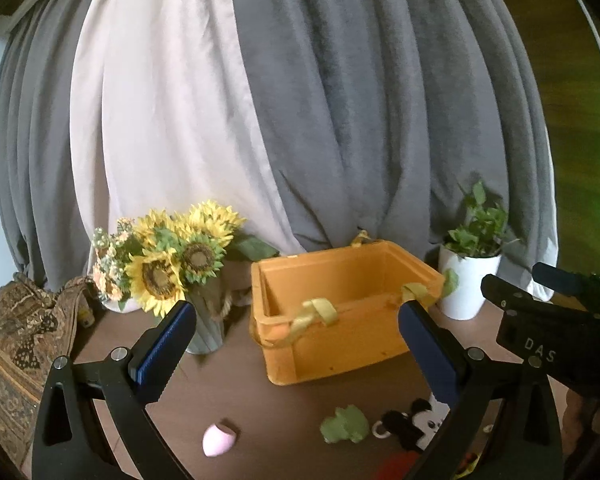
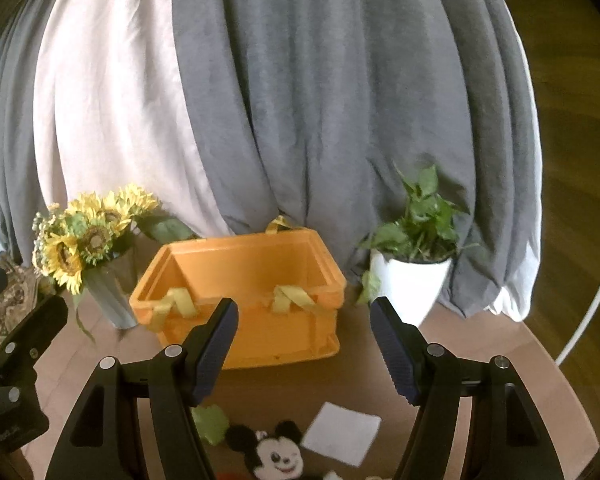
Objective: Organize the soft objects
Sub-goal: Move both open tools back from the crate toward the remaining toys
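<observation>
Grey curtains [image 1: 360, 100] backed the desk [image 2: 480, 360]; both grippers, left gripper [image 1: 296, 340] and right gripper [image 2: 304, 340], hung apart and empty, risking clipping the orange crate [image 2: 252, 320] near its back edge.

Beyond the left gripper [image 1: 296, 330] and its wide jaws, the crate [image 1: 340, 336] stands on the desk [image 1: 228, 392], with the curtain [image 1: 340, 100] behind it. The sunflower vase [image 1: 208, 328] is left of the crate, the potted plant [image 1: 468, 280] right of it. Nearer than the crate, between the jaws, lie the egg-shaped sponge [image 1: 218, 438], the crumpled soft piece [image 1: 345, 424] and, furthest right, the mouse plush [image 1: 416, 424]. Seen between the jaws of the right gripper [image 2: 304, 324], a flat square pad [image 2: 342, 432] lies just right of the plush.
</observation>
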A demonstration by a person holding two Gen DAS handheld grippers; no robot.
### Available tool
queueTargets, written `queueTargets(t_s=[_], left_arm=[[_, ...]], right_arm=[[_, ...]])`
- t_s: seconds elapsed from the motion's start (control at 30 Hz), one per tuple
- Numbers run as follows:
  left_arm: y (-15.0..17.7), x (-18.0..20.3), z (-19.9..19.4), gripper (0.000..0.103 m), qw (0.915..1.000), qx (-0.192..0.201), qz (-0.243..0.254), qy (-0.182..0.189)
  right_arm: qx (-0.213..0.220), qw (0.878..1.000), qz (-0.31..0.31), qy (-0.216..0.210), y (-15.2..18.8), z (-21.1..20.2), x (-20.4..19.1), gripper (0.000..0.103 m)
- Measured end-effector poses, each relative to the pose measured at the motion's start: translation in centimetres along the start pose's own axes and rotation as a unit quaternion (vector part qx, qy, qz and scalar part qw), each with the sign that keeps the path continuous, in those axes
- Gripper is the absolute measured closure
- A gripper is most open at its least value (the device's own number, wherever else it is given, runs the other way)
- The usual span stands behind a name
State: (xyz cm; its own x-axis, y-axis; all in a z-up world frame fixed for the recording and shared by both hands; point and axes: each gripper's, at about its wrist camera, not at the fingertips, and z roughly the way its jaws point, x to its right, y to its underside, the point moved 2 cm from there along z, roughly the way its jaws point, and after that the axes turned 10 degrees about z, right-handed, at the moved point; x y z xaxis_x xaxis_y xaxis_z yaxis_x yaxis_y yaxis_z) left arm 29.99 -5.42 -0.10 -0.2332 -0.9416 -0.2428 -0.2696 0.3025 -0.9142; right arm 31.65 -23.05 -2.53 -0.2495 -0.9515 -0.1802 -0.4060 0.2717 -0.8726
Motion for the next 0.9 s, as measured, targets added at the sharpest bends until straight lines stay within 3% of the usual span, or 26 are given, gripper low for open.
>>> queueTargets(t_s=[0.53, 0.9], left_arm=[[3.5, 6.2, -3.4, 0.000, 0.9992, -0.038, -0.003, 0.016], [7.2, 9.8, -3.0, 0.000, 0.9946, -0.102, 0.001, 0.019]], right_arm=[[-0.016, 1.000, 0.000, 0.015, 3.4, -3.6, 6.3, 0.034], [-0.062, 0.998, 0.000, 0.012, 7.2, -3.2, 9.5, 0.034]])
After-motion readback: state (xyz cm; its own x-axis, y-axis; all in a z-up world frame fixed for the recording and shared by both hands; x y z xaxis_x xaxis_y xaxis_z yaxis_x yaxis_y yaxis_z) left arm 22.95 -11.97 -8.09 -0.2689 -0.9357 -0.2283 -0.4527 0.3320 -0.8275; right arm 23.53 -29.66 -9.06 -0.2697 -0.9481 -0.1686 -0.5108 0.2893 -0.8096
